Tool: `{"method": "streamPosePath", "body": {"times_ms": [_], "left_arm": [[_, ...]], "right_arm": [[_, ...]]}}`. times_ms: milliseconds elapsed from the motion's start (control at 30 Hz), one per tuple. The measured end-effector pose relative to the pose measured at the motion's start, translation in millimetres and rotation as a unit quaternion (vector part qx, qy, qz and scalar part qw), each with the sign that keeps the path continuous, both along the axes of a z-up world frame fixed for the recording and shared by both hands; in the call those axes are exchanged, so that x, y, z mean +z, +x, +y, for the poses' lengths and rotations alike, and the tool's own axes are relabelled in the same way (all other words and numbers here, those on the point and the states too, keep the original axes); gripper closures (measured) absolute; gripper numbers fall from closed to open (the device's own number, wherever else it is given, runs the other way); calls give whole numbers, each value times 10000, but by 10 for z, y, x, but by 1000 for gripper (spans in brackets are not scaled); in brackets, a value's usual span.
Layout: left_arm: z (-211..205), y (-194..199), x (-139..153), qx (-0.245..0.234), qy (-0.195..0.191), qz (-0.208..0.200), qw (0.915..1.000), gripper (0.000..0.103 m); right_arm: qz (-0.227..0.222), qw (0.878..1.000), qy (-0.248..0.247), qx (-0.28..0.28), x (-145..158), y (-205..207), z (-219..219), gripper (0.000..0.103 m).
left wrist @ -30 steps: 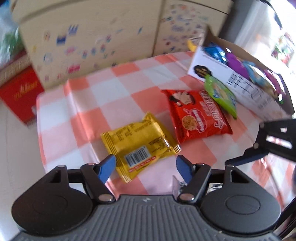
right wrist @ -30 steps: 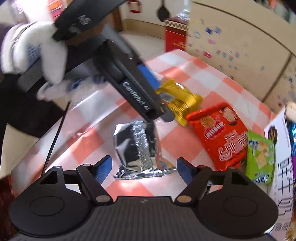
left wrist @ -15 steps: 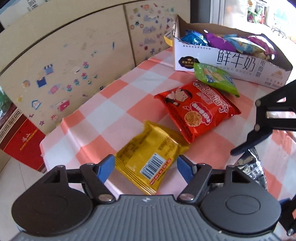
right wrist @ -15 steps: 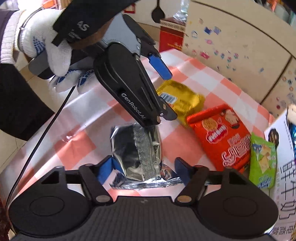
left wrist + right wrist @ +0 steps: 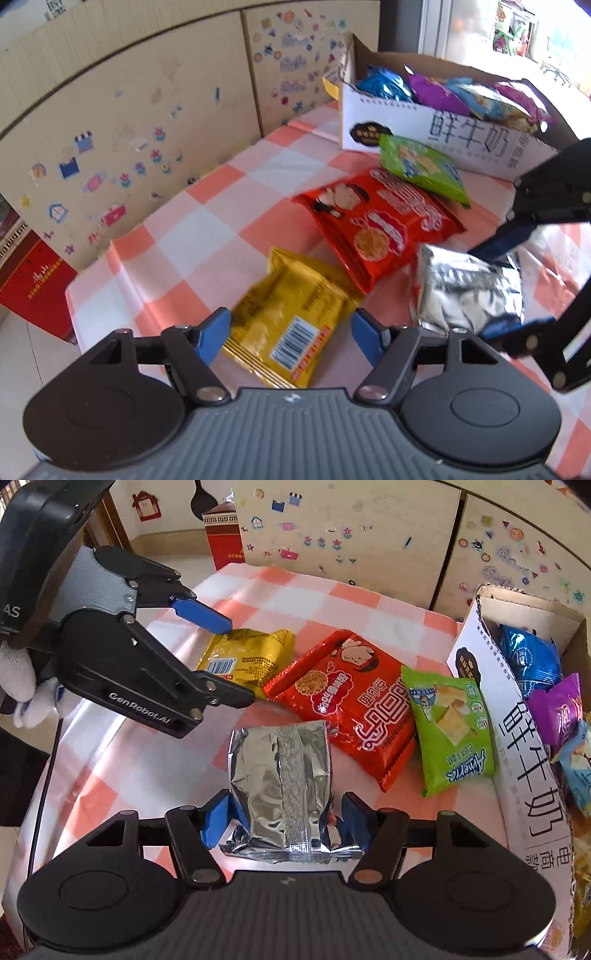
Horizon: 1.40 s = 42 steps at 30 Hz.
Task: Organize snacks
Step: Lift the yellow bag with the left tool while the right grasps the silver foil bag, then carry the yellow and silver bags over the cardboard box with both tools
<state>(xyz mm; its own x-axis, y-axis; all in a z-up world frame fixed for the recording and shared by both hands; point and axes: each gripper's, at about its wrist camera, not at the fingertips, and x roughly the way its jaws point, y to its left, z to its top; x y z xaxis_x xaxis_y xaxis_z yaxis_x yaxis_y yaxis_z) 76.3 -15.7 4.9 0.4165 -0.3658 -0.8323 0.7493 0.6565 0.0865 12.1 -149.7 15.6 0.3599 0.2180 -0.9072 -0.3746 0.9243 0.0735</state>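
A yellow snack packet [image 5: 291, 317] lies flat on the checked tablecloth between the fingers of my left gripper [image 5: 290, 338], which is open and straddles it without pressing. My right gripper [image 5: 284, 821] is lowered around a silver foil packet [image 5: 284, 771]. Its jaws are closing, with the packet between them and still flat on the cloth. From the right wrist view, the left gripper [image 5: 232, 664] hovers over the yellow packet [image 5: 247, 657]. A red noodle packet [image 5: 351, 705] and a green packet [image 5: 450, 731] lie further right. The right gripper [image 5: 500, 286] also shows at the left view's edge.
A white cardboard box [image 5: 532, 768] with several snack bags inside stands at the table's right end. A stickered beige panel [image 5: 147, 122] runs behind the table. A red box [image 5: 33, 284] sits on the floor past the left edge. A gloved hand [image 5: 18, 679] holds the left gripper.
My right gripper has come down around the silver packet and its jaws have narrowed. The left gripper has rolled and stays over the yellow packet.
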Motion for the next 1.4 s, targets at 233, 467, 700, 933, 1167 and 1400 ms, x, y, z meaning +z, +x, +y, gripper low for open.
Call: {"method": "streamPosePath", "body": {"times_ms": [233, 467, 700, 933, 1167, 1400], "left_arm": [[-83, 55, -57, -44, 41, -76, 10000, 24], [-58, 92, -85, 156, -373, 428, 9983, 28], [-81, -66, -45, 174, -415, 439, 9980, 44], [-21, -160, 53, 497, -469, 420, 9968, 48], [47, -202, 252, 835, -666, 291, 9938, 48], [74, -316, 410, 1038, -784, 76, 9915, 48]], "right_arm": [[-91, 9999, -72, -21, -67, 56, 39, 25], [-131, 9998, -164, 58, -64, 71, 64, 33], [-127, 9999, -72, -13, -6, 36, 7, 39], [-276, 9996, -14, -76, 89, 3, -19, 39], [-484, 9987, 53, -178, 233, -51, -83, 39], [-687, 9970, 121, -329, 373, -55, -137, 39]]}}
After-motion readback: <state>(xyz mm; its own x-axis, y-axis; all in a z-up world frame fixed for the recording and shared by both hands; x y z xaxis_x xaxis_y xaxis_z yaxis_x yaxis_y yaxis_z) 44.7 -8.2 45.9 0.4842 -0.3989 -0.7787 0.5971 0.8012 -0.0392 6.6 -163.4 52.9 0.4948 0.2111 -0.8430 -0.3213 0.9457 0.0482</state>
